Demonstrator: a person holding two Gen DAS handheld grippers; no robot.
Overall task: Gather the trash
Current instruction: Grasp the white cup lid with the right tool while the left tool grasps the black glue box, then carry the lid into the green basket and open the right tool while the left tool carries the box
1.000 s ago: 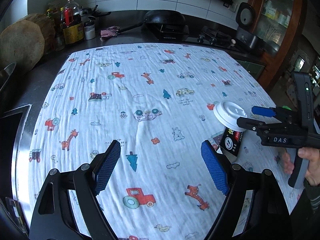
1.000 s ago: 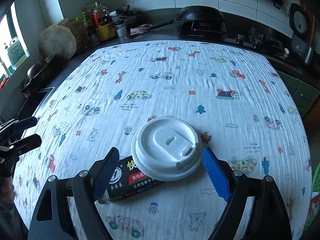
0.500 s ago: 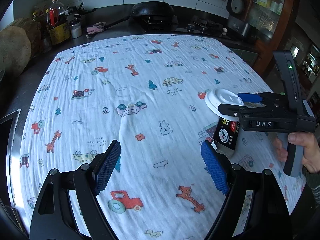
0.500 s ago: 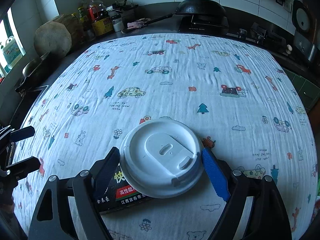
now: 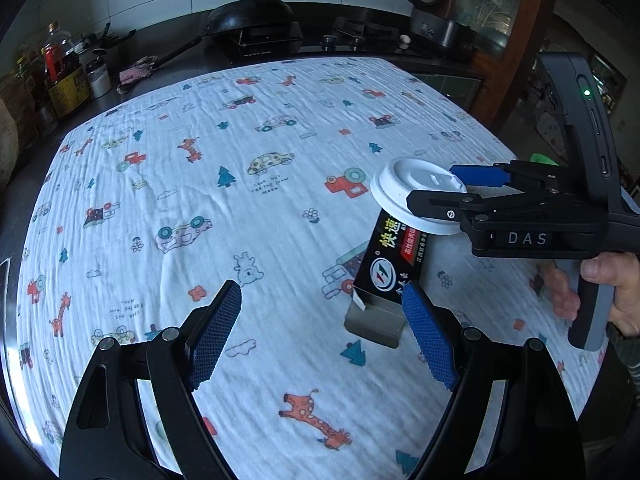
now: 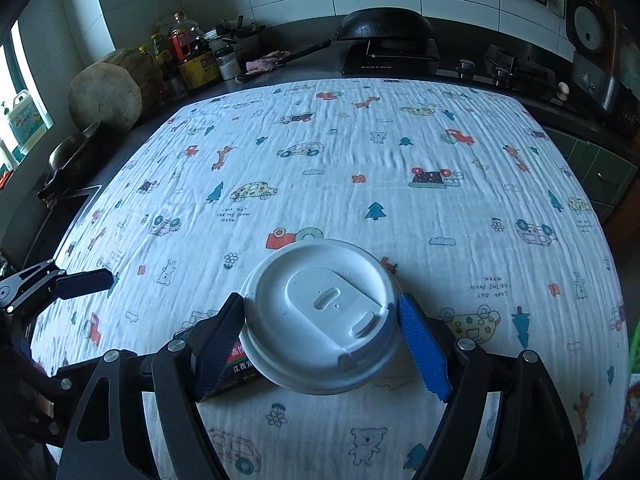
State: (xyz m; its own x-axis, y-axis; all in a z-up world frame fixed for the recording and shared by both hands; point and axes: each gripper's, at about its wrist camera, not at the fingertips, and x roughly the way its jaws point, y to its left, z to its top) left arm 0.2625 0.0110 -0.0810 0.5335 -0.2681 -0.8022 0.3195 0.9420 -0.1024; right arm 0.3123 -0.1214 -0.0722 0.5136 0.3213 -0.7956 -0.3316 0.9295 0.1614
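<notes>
My right gripper (image 6: 322,320) has its jaws around the white cup lid (image 6: 320,316); they have just closed in a bit, and both pads now touch its rim. The lid sits flat, top up, partly over a black box (image 5: 394,260) on the desk's printed cloth (image 5: 240,200). The box's long side runs from the lid toward my left gripper (image 5: 320,334), whose jaws are wide open and hold nothing.
</notes>
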